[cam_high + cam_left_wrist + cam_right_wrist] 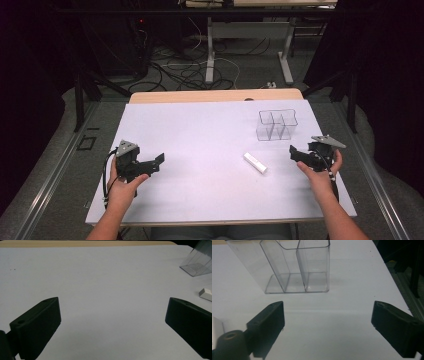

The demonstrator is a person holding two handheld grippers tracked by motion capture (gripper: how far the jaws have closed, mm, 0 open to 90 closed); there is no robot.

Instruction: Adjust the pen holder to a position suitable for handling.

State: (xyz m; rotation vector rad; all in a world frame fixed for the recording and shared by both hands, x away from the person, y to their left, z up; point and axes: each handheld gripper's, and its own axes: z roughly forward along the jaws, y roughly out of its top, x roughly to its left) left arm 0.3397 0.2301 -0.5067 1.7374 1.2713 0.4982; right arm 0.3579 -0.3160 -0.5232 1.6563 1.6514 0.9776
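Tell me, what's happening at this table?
A person sits at a white table with a hand-held gripper in each hand. The left gripper and right gripper both rest with jaws open, holding nothing. A small white stick lies untouched near the right gripper, beside an empty clear divided container.

High overhead view; both tool views low, sharing clear organizer (276, 125).
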